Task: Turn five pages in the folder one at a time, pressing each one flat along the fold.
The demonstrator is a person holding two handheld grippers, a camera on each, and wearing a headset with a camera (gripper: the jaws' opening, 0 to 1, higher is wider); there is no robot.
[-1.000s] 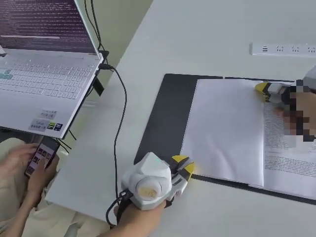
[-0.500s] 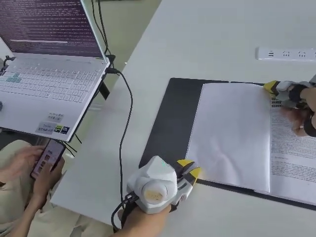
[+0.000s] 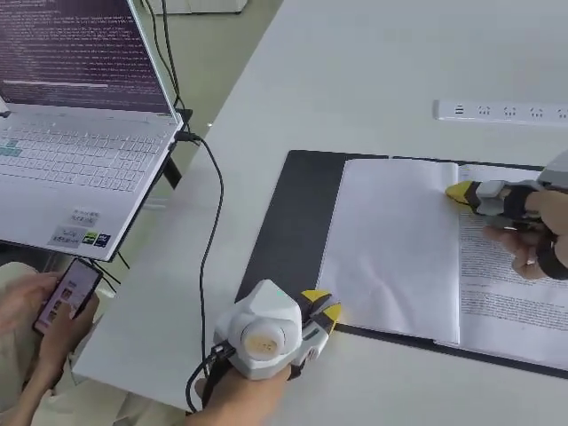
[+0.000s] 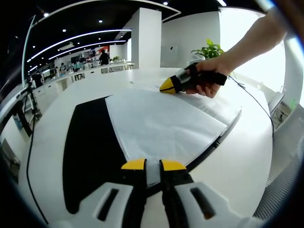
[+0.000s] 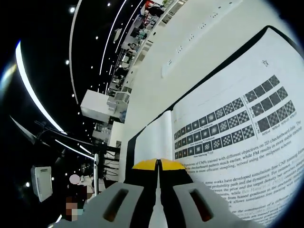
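Pressing the turned page flat is judged to be the step in hand. The folder (image 3: 293, 213) is lying open on the white table (image 3: 355, 71), with a blank page (image 3: 390, 240) on its left and a printed page (image 3: 506, 266) on its right. The right gripper (image 3: 457, 192) is resting near the top of the fold (image 3: 459, 266), jaws closed tip to tip and carrying nothing. The left gripper (image 3: 321, 311) is sitting at the blank page's near corner, its jaws standing close with a slim gap. Whether they are nipping the sheet cannot be told.

To do this well, the closed tips should be drawn down the fold in one even stroke, toward the person. The left gripper should be steadying the near corner so the sheet is not creeping or buckling.

The folder's right side is running out of the head view. The print is too small to read there. How many pages are already turned cannot be judged.
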